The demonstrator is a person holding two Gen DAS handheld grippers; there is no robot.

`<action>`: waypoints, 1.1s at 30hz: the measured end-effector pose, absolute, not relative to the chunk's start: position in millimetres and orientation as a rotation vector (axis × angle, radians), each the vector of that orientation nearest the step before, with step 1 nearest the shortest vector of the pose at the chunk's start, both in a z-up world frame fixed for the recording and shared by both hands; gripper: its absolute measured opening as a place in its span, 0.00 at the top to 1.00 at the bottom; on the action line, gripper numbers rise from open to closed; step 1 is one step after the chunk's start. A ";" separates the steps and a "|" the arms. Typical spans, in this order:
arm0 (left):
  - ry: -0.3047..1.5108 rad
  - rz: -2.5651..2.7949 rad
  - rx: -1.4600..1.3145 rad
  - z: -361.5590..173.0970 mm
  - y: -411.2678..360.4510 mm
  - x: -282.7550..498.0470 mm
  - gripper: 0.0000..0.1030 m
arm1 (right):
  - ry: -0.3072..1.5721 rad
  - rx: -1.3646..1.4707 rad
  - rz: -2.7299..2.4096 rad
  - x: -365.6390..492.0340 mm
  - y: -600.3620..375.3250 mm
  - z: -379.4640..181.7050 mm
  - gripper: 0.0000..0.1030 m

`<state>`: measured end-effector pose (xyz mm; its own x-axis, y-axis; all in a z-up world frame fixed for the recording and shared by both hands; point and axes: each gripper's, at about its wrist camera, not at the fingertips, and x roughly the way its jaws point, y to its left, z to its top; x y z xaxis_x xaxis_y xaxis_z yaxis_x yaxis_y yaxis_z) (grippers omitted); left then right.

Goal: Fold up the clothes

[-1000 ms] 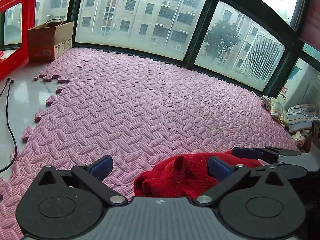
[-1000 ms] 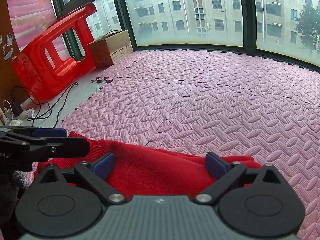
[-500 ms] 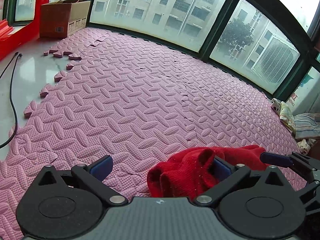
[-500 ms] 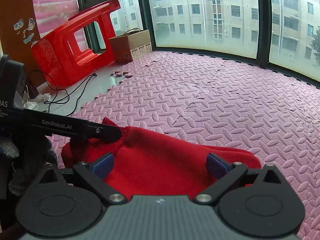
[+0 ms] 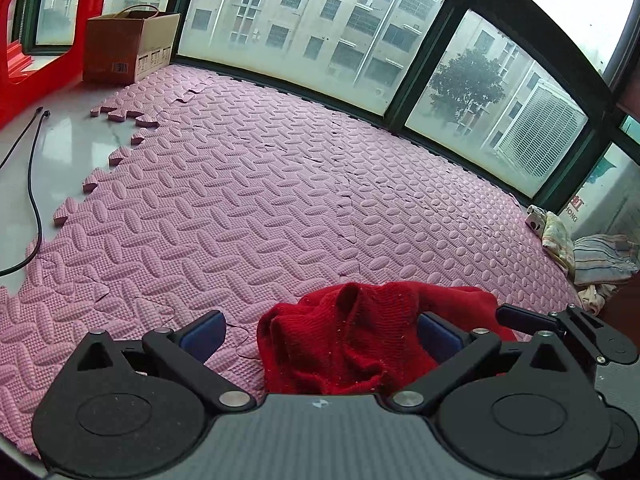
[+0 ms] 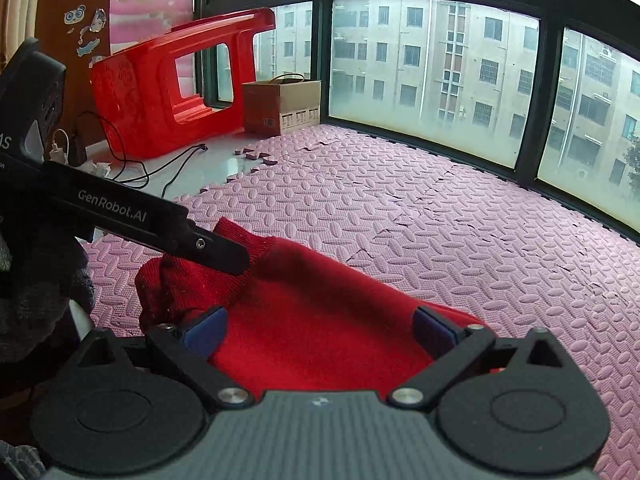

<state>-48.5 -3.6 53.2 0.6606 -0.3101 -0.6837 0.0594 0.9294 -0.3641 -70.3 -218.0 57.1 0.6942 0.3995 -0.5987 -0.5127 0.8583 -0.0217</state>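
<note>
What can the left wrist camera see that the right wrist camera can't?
Only the left wrist view shows the pile of striped and pale clothes at the mat's far right edge, and a tree outside the window. Only the right wrist view shows the panda and cartoon stickers on the wall, and the left gripper seen from the side, its fingers over the sweater's bunched edge. Both show the red knit sweater, the pink foam mat, the cardboard box and the red plastic stool.

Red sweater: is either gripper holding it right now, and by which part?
The jaws of both the left gripper and the right gripper stand wide open. The sweater lies between them, bunched on the mat; no clamp shows in either view.
</note>
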 end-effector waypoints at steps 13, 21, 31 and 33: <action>0.913 -0.282 -0.442 27.4 7.4 -49.8 0.05 | 0.782 0.143 0.374 -45.0 -311.3 31.8 0.05; 0.905 -0.361 -0.444 30.0 4.7 -50.2 0.37 | 0.814 0.328 0.404 -38.9 -333.2 19.3 0.28; 0.860 -0.433 -0.366 62.6 -26.8 -35.4 0.67 | 0.737 0.437 0.381 -51.3 -355.3 30.9 0.69; 0.855 -0.461 -0.343 69.3 -41.0 -27.9 0.67 | 0.695 0.440 0.348 -57.3 -369.6 40.8 0.70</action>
